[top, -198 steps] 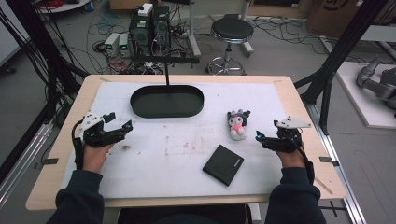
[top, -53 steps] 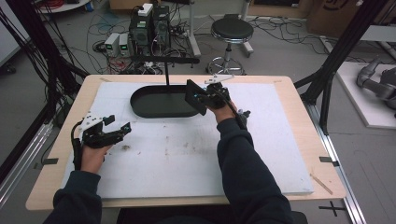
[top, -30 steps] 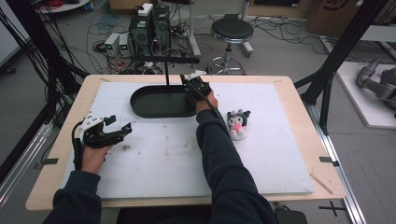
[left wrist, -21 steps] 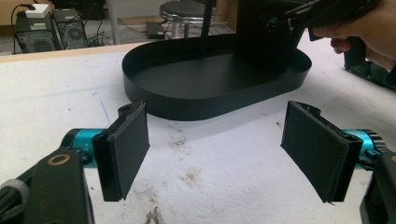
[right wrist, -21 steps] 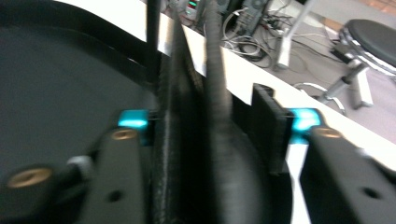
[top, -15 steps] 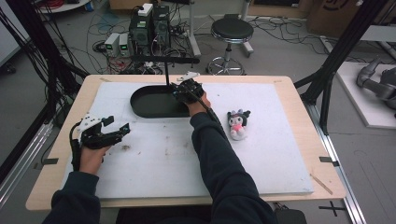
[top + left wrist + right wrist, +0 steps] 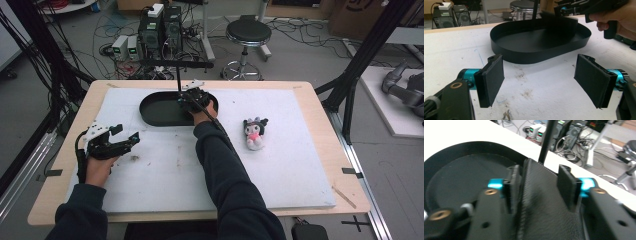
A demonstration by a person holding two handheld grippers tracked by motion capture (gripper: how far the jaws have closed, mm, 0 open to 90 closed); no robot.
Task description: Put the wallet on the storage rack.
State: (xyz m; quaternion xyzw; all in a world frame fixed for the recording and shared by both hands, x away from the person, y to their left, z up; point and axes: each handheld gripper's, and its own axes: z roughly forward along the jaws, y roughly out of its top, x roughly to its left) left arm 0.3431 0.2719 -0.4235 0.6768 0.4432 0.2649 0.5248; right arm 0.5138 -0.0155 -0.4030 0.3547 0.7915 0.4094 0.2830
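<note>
Now my right gripper [image 7: 192,96] has carried the black wallet [image 7: 541,202] from the table's near side up to the black oval tray [image 7: 155,116] at twelve o'clock, jaws clamped on it over the tray's right end. It looks ready to drop, though blur hides its height. My left gripper [image 7: 541,80] idles, jaws apart, at nine o'clock; the plush toy [image 7: 255,133] at three o'clock stands clear.

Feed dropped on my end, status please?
Right gripper shut on black wallet, over black tray. Left gripper open, empty, on table. Plush toy aside. Nothing in the way.
</note>
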